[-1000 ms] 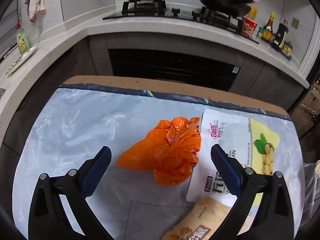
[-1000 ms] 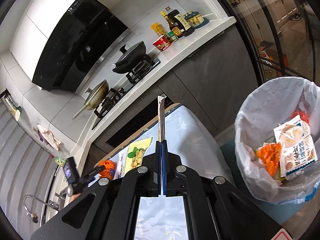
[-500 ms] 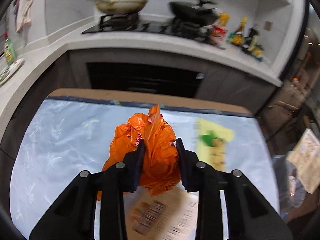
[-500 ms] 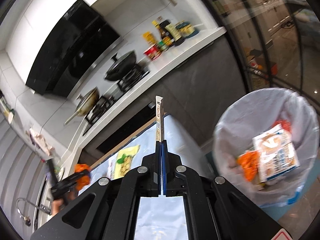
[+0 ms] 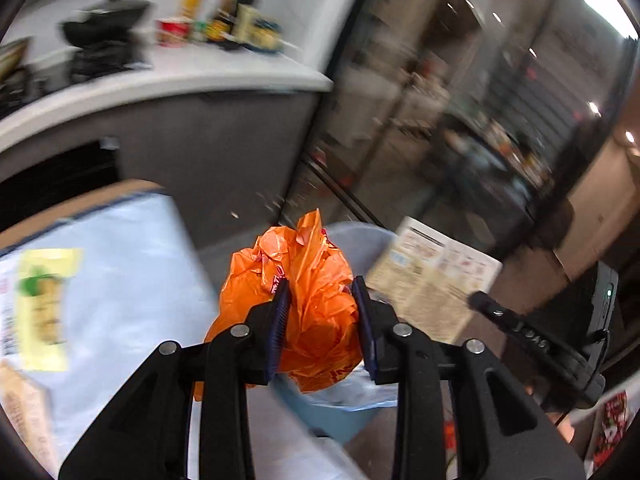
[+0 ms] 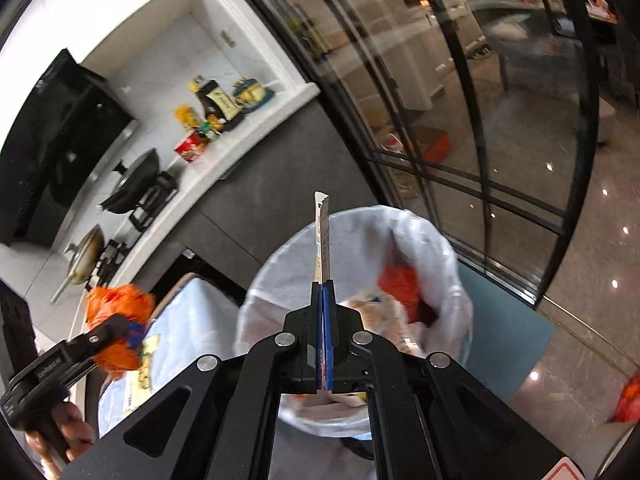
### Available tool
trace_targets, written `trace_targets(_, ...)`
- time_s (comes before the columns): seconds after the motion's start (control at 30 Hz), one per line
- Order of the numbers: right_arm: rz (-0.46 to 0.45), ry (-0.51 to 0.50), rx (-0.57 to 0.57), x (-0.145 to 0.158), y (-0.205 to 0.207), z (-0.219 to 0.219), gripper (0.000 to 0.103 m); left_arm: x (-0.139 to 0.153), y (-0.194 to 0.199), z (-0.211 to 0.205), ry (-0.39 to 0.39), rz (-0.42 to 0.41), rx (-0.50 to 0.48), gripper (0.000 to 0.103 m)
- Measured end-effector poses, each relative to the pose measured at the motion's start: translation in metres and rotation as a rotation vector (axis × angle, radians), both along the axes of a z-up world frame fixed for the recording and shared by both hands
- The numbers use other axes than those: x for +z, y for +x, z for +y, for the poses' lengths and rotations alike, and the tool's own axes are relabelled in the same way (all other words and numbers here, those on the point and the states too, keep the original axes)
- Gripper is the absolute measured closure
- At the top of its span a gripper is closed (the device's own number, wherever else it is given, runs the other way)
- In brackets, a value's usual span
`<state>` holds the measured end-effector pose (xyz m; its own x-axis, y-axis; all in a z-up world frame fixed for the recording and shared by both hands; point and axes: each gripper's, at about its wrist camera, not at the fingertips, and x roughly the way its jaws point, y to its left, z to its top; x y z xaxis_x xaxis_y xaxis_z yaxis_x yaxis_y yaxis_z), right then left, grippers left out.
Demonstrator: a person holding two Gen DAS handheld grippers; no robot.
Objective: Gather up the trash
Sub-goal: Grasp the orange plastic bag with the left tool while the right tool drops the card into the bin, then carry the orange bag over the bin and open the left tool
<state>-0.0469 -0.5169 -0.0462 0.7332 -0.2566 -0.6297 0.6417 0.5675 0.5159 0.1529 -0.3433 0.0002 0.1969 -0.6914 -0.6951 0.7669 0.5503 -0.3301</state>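
Lifted off the table, crumpled orange bag [image 5: 316, 312] sits clamped in left hand-held gripper [image 5: 322, 330]; right hand-held gripper [image 6: 323, 312] pinches flat wrapper [image 6: 322, 236].

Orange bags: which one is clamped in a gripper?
The crumpled orange bag between the left gripper fingers; the other orange one lies inside the bin.

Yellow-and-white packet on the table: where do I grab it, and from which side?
The yellow-and-white packet lies flat on the blue cloth. Likely best: come in low from the bin side, over bare cloth, and pinch its yellow long edge.
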Motion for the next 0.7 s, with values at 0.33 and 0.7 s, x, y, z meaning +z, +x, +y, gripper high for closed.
trace_targets(0.33,0.053,0.058,-0.030,-0.036,-0.010,-0.019,0.074,-0.067,-0.047,-0.103,0.183,-0.087,-0.078,0.042)
trace_targets(0.7,-0.030,-0.029,0.024,0.003,-0.016,0.010,0.064,-0.040,-0.042,-0.035,0.150,-0.138,0.046,0.018)
